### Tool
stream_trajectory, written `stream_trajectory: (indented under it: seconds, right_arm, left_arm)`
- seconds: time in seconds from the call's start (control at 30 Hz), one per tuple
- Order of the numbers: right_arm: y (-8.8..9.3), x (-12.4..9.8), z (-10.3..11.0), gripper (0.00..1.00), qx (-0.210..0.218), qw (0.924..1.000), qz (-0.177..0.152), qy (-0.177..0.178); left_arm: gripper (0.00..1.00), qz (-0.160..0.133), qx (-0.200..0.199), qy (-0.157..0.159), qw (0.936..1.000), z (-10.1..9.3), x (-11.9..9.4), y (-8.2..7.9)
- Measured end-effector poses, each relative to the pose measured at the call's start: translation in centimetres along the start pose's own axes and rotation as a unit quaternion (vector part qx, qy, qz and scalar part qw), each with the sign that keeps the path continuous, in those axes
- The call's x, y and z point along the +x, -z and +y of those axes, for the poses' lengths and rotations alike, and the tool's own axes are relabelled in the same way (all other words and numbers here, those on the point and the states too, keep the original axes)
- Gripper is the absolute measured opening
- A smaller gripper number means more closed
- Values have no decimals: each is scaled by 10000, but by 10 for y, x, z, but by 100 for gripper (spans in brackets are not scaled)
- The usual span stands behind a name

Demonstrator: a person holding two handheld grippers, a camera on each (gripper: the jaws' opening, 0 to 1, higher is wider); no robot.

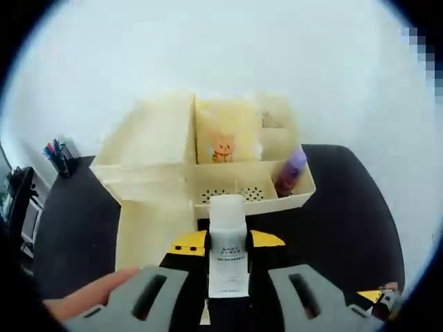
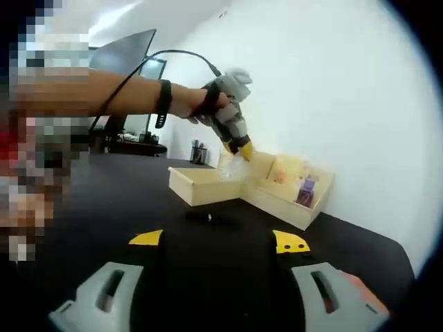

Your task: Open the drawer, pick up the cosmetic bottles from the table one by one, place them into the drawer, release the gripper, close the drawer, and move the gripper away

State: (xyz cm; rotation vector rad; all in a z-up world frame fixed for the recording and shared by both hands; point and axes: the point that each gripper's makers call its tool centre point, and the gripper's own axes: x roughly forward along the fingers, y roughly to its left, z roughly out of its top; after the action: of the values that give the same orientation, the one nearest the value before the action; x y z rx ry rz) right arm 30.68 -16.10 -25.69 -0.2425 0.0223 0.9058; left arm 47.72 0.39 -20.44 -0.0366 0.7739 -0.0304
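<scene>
In the left gripper view my left gripper is shut on a white cosmetic bottle with a printed label, held upright between the yellow-tipped fingers. Just beyond it stands the cream organizer, with its drawer pulled out toward me on the left. A purple bottle stands in the organizer's front right compartment. In the right gripper view a hand holds the left gripper and its bottle over the open drawer. My right gripper is open, low over the black table, well short of the organizer.
A yellow packet with a cat picture stands in the organizer's back section. A pen holder sits at the table's far left, near a white wall. A dark monitor is behind the arm.
</scene>
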Motion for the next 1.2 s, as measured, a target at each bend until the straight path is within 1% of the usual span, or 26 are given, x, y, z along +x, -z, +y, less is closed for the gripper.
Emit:
stream_trajectory:
  seconds: [0.07,0.17,0.23,0.4,0.5,0.57,0.77,0.83,0.97,1.03,1.2]
  right_arm:
    - [0,0,0,55,-3,10000,-8,-8]
    - [1,0,2,55,-20,10000,9,-23]
    - [2,1,4,55,-23,10000,17,-36]
    - [3,1,6,55,-41,10000,31,-46]
    - [4,1,6,55,-36,10000,41,-65]
    - [4,1,7,55,-37,10000,35,-74]
    - [6,1,8,55,-52,9999,80,-87]
    - [7,0,9,55,-65,9999,93,-92]
    - [8,0,10,55,-82,9998,123,-111]
    - [9,0,12,55,-86,9998,128,-131]
    - [10,0,13,55,-104,9997,163,-152]
  left_arm:
    - [16,-72,-46,-5,10000,7,-4,-3]
    - [16,-126,-189,1,9997,19,-11,1]
    - [16,-140,-229,-58,9996,27,-14,7]
    - [16,-123,-296,-188,9993,54,-11,8]
    - [16,-161,-323,-265,9990,70,-6,8]
    - [16,-162,-308,-292,9990,72,-5,19]
    - [16,-66,-295,-317,9990,86,9,35]
    - [16,-42,-277,-302,9992,84,11,46]
    - [16,73,-156,-334,9993,95,22,47]
    - [16,103,-64,-404,9991,97,24,52]
    - [16,137,-14,-444,9989,103,29,56]
